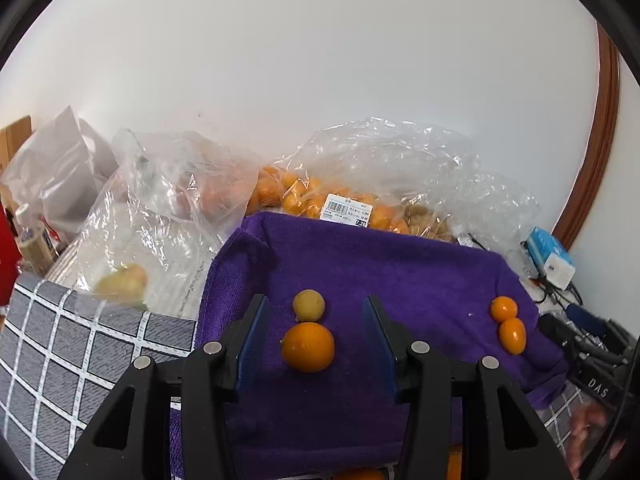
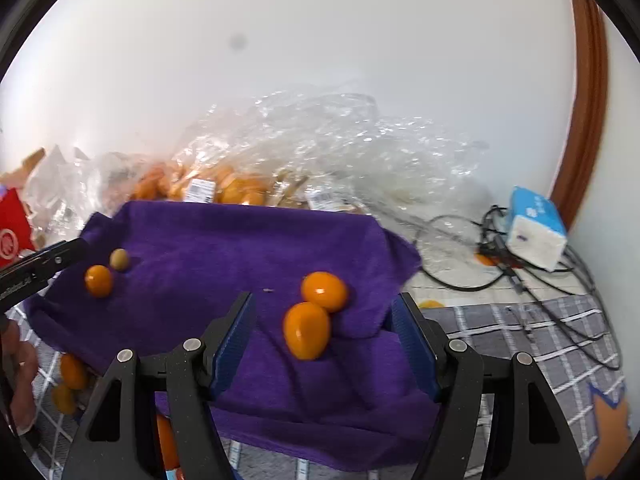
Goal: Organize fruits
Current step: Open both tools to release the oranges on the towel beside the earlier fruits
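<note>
Both tongs hover over the purple towel (image 1: 400, 276), and both stand wide apart with nothing between the blades. The left tongs (image 1: 314, 320) frame a round orange fruit (image 1: 308, 346) that touches a smaller yellowish-green fruit (image 1: 308, 305) just behind it. The right tongs (image 2: 324, 320) sit over two oval orange kumquats (image 2: 307, 330), the nearer one pressed against its partner (image 2: 324, 291), near the towel's right edge. Behind the towel, clear plastic bags (image 1: 352, 168) hold more orange fruit, a white price label (image 1: 346, 211) showing on one. On the grey checked cloth (image 2: 520, 332) covering the counter lie black cables (image 2: 460, 280) and a blue-and-white box (image 2: 536, 234) by the wall.
</note>
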The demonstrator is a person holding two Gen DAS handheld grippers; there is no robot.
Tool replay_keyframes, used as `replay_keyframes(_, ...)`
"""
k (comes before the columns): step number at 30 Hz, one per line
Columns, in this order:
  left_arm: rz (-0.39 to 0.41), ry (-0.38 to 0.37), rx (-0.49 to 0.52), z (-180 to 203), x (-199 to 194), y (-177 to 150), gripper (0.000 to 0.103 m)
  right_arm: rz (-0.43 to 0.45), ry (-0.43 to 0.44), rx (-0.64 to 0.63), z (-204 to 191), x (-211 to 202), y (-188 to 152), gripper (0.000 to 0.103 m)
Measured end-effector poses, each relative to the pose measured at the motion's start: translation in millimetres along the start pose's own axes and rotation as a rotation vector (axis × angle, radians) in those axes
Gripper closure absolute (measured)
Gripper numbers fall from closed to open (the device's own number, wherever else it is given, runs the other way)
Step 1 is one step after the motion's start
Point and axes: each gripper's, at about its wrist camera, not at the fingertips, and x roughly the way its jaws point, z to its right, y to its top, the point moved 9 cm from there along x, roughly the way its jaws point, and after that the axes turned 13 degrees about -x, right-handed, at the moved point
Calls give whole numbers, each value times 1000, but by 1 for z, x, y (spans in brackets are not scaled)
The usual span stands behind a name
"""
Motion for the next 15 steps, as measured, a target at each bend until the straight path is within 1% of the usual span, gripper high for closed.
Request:
replay_keyframes(2,8,-28,-9,3,-5,2,57,0,-5,0,1,-4,3,33)
replay_keyframes(5,17,-59,-13,4,-12,5,57,15,23,3,-1,-14,9,33)
replay_keyframes(7,30,-58,-25,3,-16,9,57,-2,48,9,-3,-21,9,33)
replay_keyframes(11,30,-71,-33,2,-25,16,57,-17,62,10,-7,-39,3,33)
replay_keyframes(13,0,-50,-42,-1,-26,13,57,-27,63,10,-11,-47,-4,33)
replay_keyframes(14,-28,-44,-48,-3,-27,10,57,-42,65,11,-14,-48,-9,35)
replay_keyframes(15,-52,-46,-55,-6,-30,4,57,-59,66,14,-16,-49,-14,40)
